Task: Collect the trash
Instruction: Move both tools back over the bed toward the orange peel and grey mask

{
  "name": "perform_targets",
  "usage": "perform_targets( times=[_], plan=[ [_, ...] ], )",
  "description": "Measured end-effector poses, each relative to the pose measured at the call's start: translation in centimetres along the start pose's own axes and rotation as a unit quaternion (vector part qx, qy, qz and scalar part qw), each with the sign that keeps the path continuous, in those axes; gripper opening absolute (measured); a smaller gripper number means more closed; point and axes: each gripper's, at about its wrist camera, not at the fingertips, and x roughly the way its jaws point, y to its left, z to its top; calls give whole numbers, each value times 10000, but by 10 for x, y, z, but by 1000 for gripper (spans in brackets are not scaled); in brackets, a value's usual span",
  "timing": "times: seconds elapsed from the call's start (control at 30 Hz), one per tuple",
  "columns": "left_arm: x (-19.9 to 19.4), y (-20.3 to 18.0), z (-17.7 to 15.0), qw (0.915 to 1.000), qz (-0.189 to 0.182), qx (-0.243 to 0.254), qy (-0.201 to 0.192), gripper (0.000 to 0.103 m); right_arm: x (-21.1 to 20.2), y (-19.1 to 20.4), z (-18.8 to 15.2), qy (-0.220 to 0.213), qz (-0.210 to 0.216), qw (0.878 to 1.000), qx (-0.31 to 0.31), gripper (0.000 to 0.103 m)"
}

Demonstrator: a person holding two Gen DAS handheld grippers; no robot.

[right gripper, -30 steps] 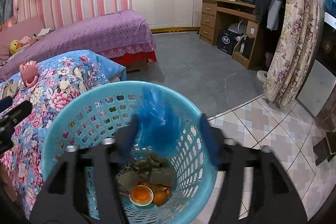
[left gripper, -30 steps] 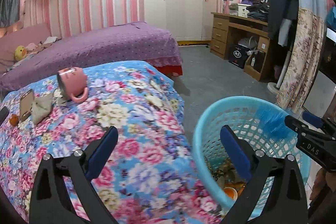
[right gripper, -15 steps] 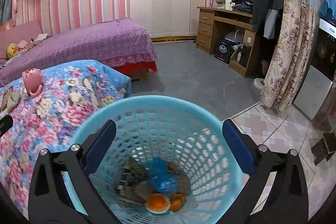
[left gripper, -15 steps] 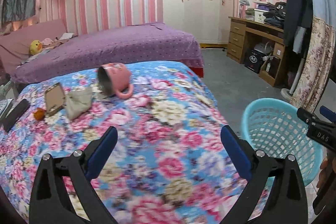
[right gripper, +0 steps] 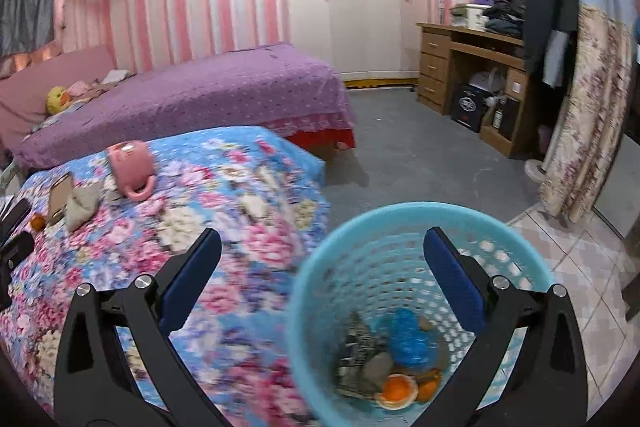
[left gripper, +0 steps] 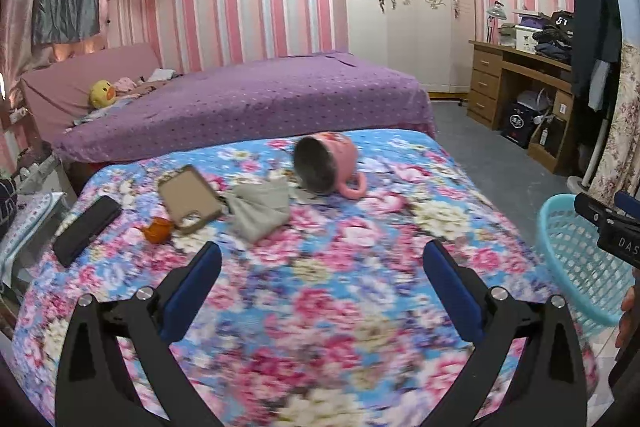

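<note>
A light blue basket stands on the floor beside the floral bed; it also shows in the left wrist view. Inside lie a blue wrapper, orange peel and other scraps. My right gripper is open and empty above the basket's left rim. My left gripper is open and empty above the floral bedspread. On the bed lie an orange piece, a crumpled grey cloth, a tipped pink mug, a phone case and a black remote.
A purple bed stands behind the floral one. A wooden desk and hanging clothes are at the right. A floral curtain hangs by tiled floor. The right gripper's body shows at the left wrist view's right edge.
The blue wrapper left my right gripper and dropped into the basket. Both grippers have swung left; the left one moved from the basket over to the bed.
</note>
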Motion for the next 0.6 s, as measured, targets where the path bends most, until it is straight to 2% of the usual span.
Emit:
perform_targets(
  times=[0.13,0.33,0.43,0.6],
  plan=[
    [4,27,-5,9999,123,-94,-6,99,5,33,-3,57,158,9994,-306,99],
    [17,71,-16,9981,117,-531,283,99,15,73,-11,216,409,9968,-659,99],
    [19,87,-18,9973,192,-635,300,99,19,87,-14,283,440,9953,-813,99],
    [27,117,-22,9943,244,-957,397,99,24,101,-16,349,540,9953,-727,99]
  ],
)
